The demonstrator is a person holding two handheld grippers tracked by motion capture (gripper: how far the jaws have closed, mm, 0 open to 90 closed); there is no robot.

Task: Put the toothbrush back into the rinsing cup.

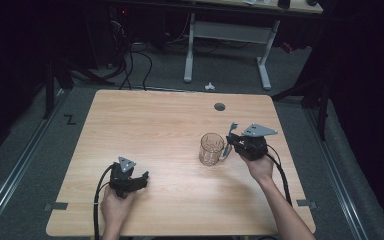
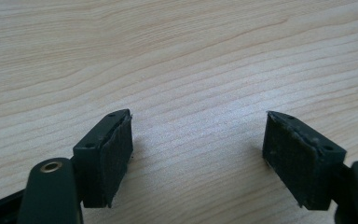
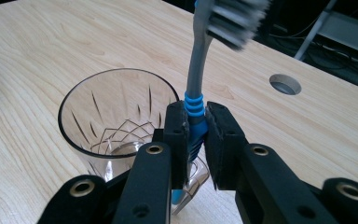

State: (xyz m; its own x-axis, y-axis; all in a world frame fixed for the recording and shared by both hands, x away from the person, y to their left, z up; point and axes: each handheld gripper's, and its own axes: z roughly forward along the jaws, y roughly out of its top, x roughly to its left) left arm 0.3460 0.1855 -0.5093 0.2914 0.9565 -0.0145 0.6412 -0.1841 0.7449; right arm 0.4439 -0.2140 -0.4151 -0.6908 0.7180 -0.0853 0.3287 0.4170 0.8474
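A clear cut-pattern glass stands upright and empty on the wooden table, right of centre. My right gripper is just to its right, shut on a toothbrush. The brush has a grey neck and a blue ribbed grip and stands nearly upright, bristles on top. The jaws pinch the blue grip, and its lower end hangs outside the glass by the near wall. My left gripper rests low over the table's front left, open, with bare wood between its pads.
A round cable hole lies in the tabletop behind the glass. A white-legged desk frame and loose cables stand on the floor beyond the table's far edge.
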